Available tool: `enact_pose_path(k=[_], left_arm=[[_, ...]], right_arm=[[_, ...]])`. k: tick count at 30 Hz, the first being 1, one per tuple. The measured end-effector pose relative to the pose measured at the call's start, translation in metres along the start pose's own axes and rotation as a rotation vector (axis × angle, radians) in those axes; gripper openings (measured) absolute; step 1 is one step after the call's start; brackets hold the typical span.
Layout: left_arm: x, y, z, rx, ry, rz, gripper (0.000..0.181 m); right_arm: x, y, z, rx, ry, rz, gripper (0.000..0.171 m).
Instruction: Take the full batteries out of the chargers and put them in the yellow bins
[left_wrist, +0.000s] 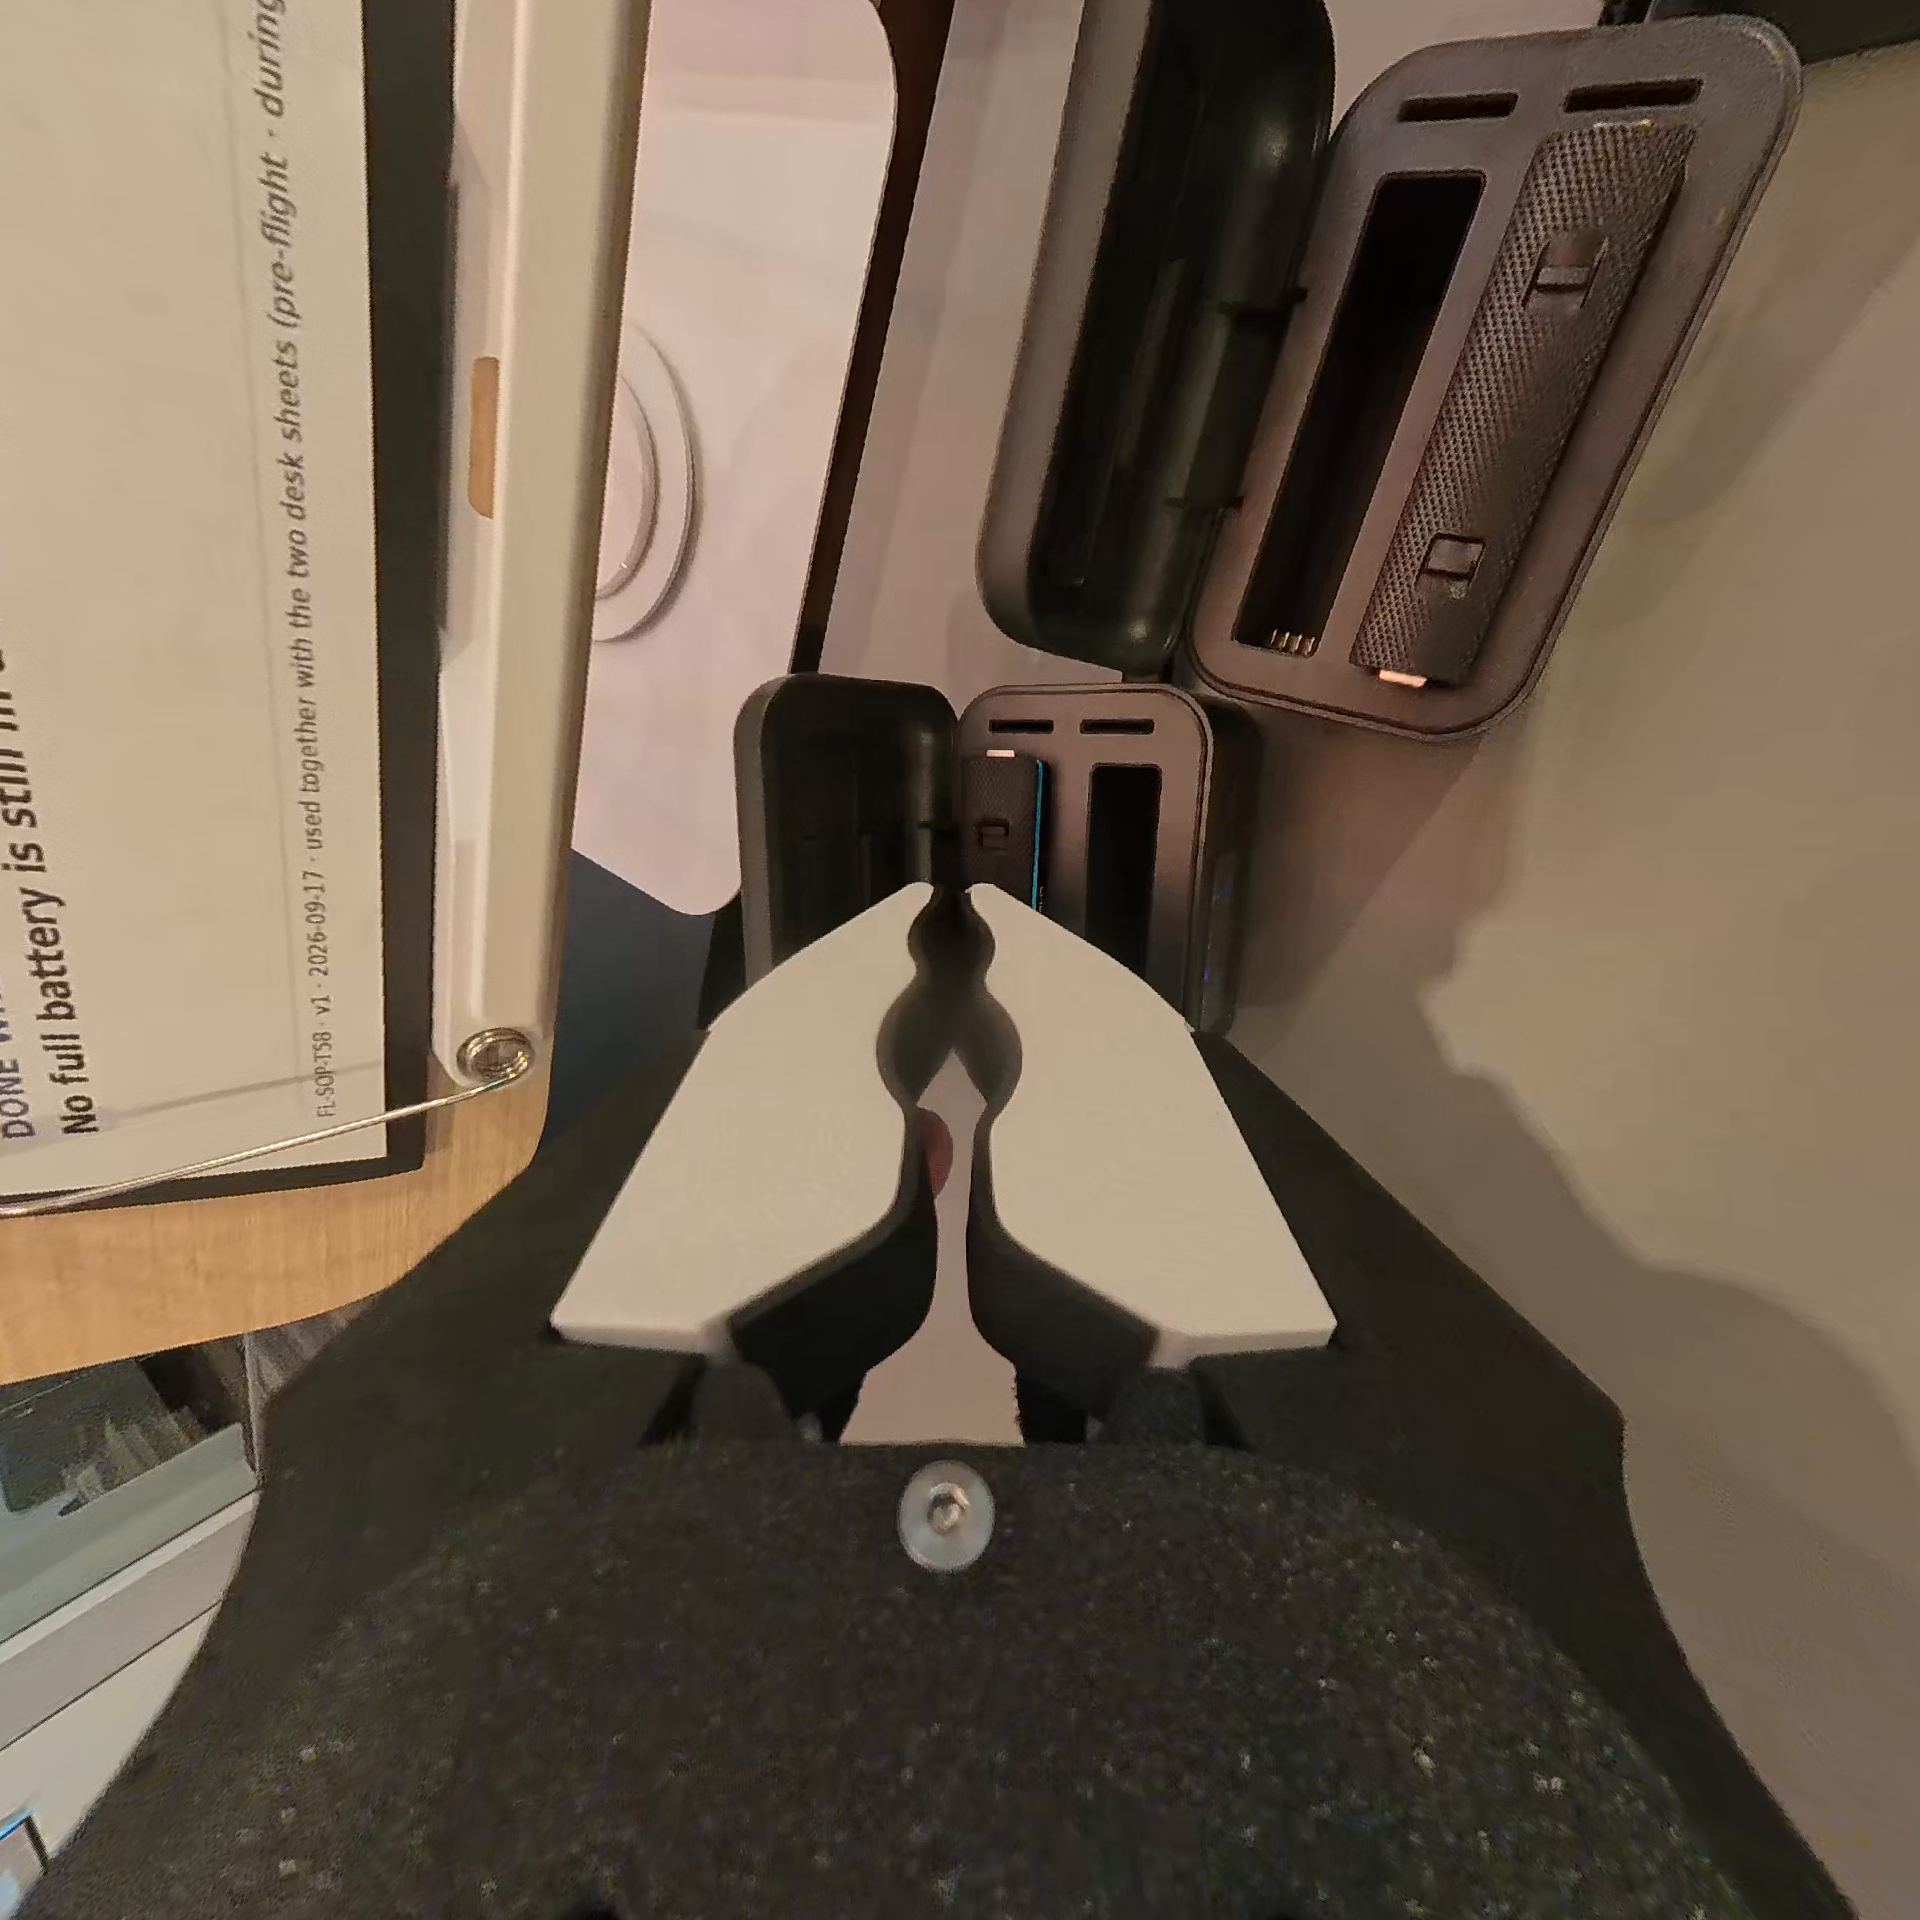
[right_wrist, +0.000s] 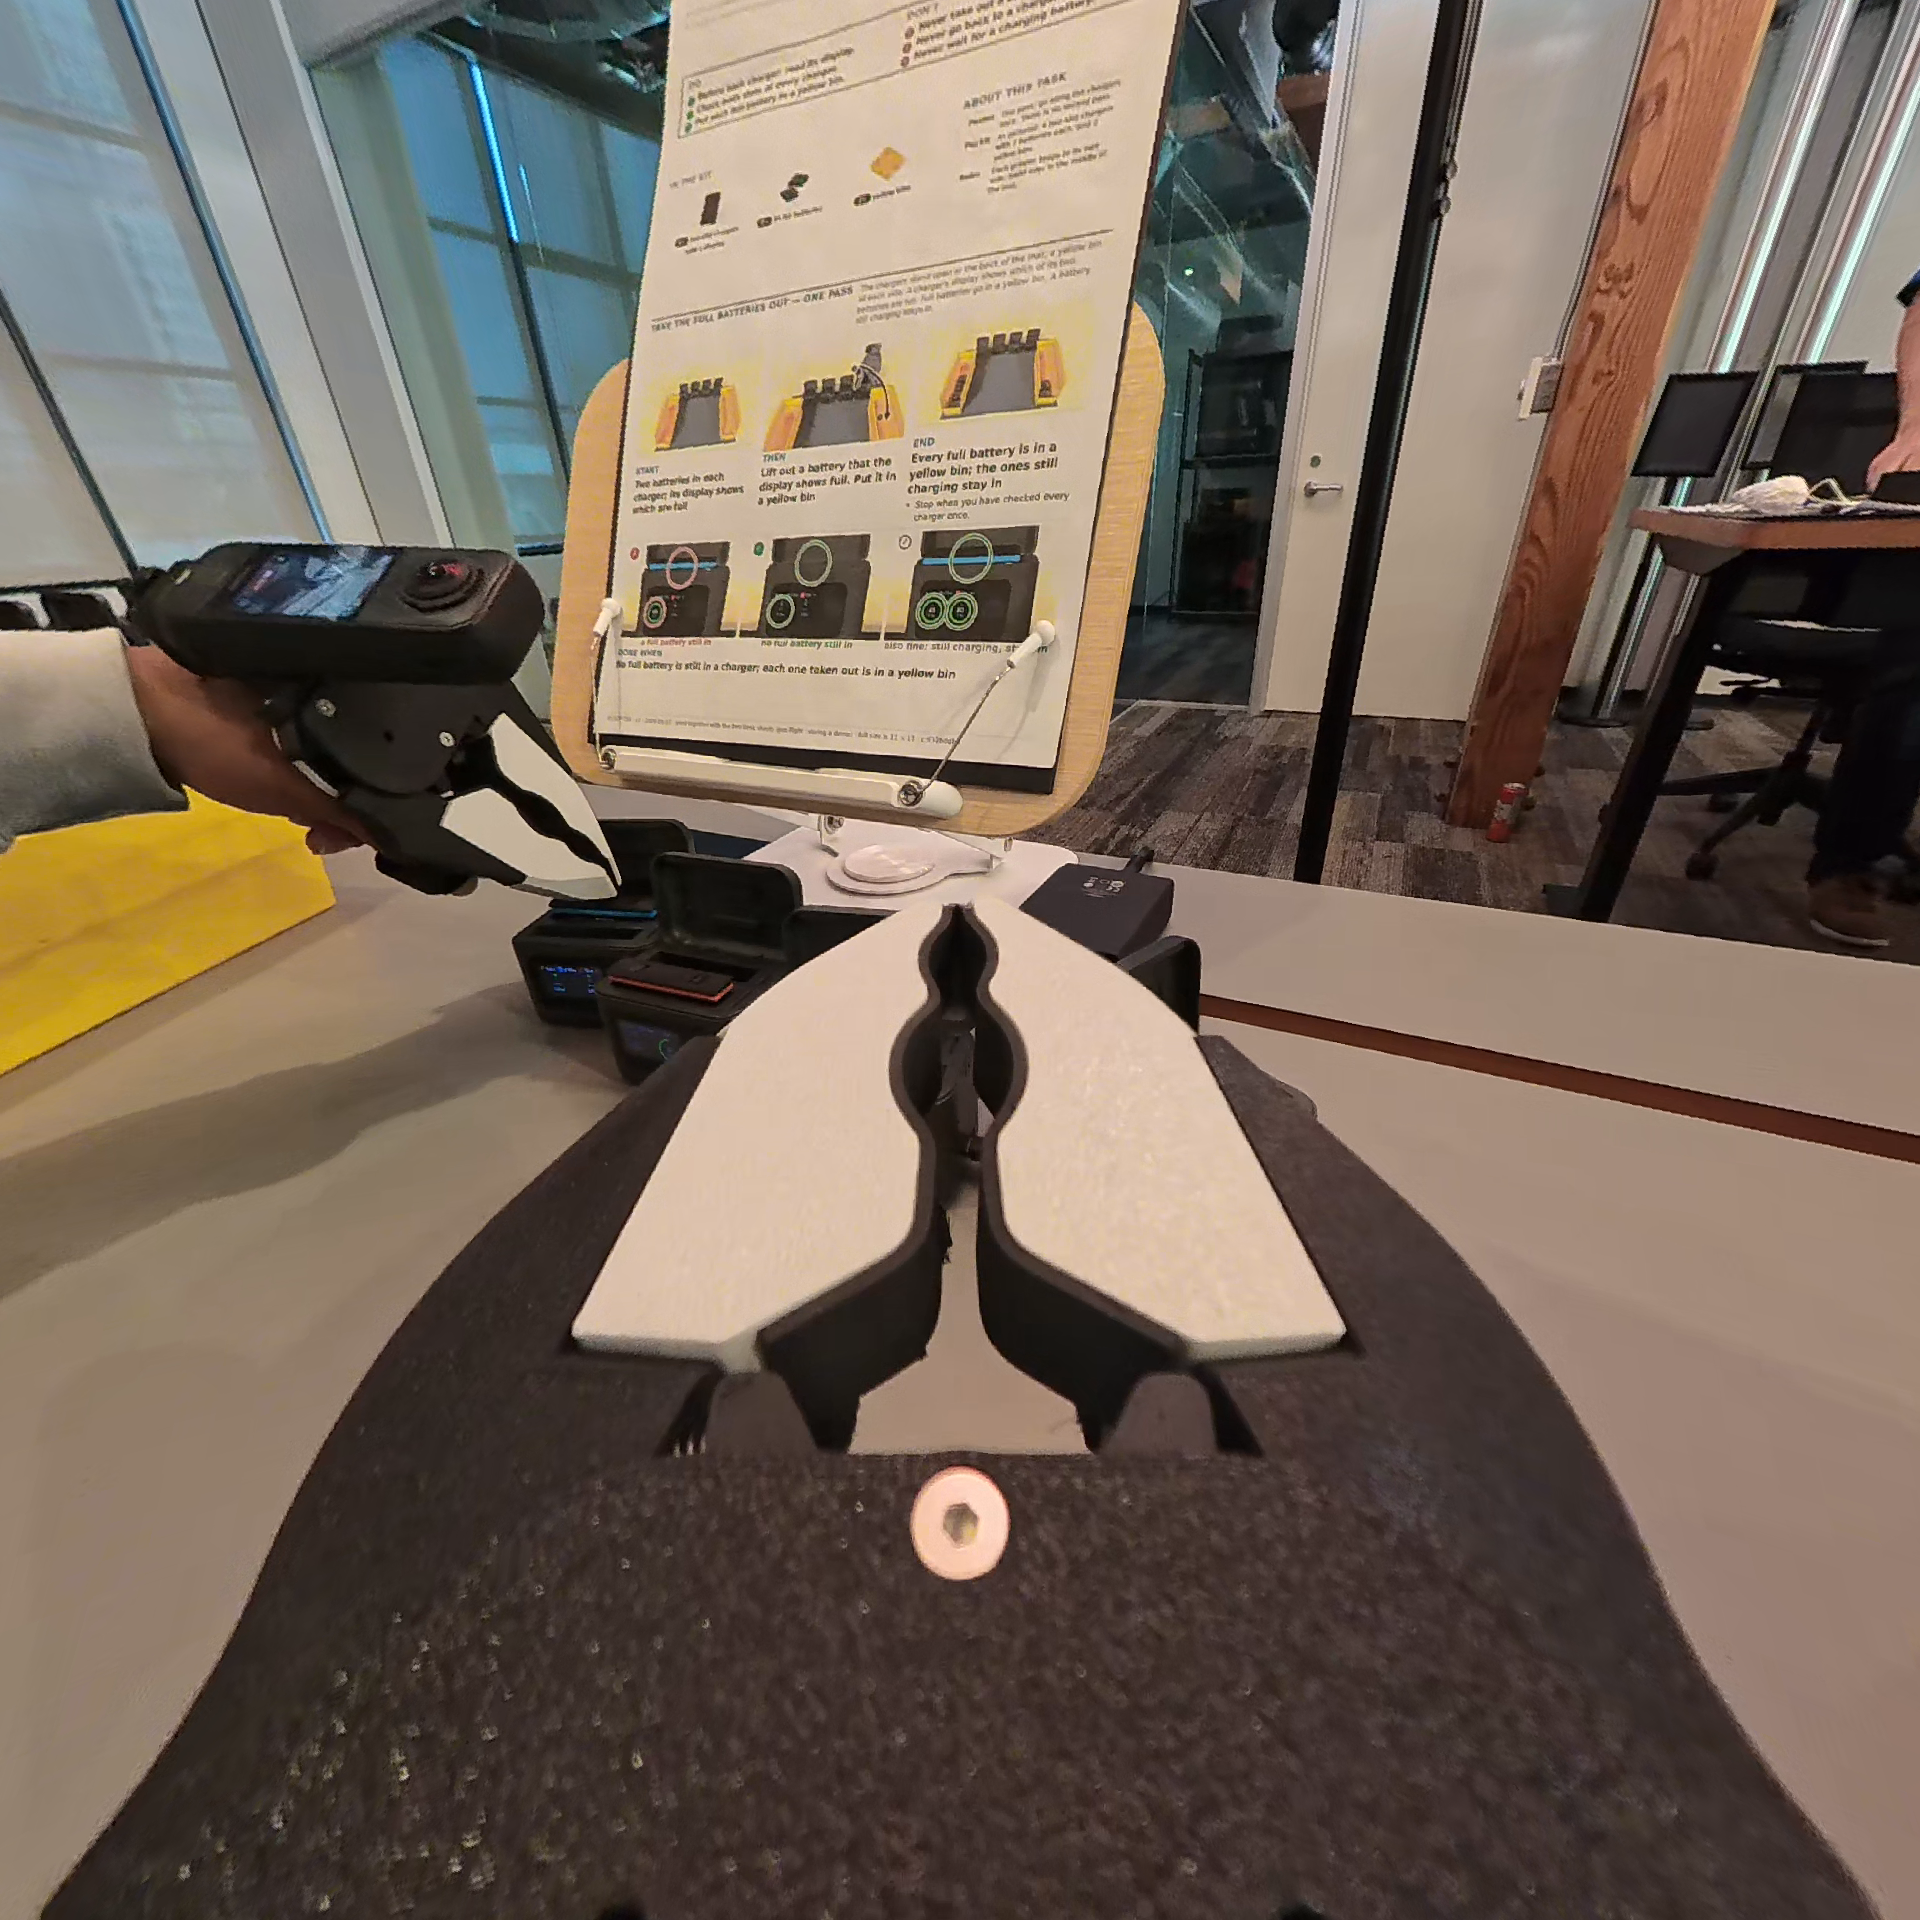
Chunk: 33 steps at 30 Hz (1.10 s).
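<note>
Clearly an office, set up as a test bench: wide pale grey tabletop (right_wrist: 1558, 1247) in front, tall glass windows (right_wrist: 260, 312) at the left, patterned dark carpet floor (right_wrist: 1247, 769) beyond. Over on the right, a brown wooden desk (right_wrist: 1756, 530) carrying dark flat monitors (right_wrist: 1694, 421), a black wheeled office chair (right_wrist: 1766, 665) below it, and a pale grey door with a lever handle (right_wrist: 1340, 416) behind a glass partition.
</note>
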<state>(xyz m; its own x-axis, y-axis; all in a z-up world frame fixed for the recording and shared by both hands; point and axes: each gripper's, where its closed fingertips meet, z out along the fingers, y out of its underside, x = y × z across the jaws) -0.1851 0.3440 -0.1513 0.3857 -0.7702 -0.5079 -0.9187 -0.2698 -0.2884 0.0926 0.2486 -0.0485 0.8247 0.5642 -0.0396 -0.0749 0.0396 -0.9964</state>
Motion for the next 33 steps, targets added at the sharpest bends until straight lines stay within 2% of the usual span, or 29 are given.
enact_pose_path(k=[9, 16, 28, 33], left_arm=[[0.0, 0.0, 0.0, 0.082, -0.03, -0.037, 0.001], [-0.004, 0.0, -0.006, 0.018, -0.042, 0.028, 0.0], [0.001, 0.009, -0.005, -0.031, 0.045, 0.016, 0.0], [0.003, 0.009, -0.005, -0.058, 0.065, 0.072, 0.0]], right_arm=[[0.005, 0.0, -0.001, -0.002, 0.027, 0.001, 0.0], [0.006, 0.003, -0.001, -0.018, 0.022, 0.009, 0.0], [0.004, 0.006, 0.001, -0.034, 0.009, 0.015, 0.0], [0.003, 0.007, 0.002, -0.039, 0.008, 0.005, 0.0]])
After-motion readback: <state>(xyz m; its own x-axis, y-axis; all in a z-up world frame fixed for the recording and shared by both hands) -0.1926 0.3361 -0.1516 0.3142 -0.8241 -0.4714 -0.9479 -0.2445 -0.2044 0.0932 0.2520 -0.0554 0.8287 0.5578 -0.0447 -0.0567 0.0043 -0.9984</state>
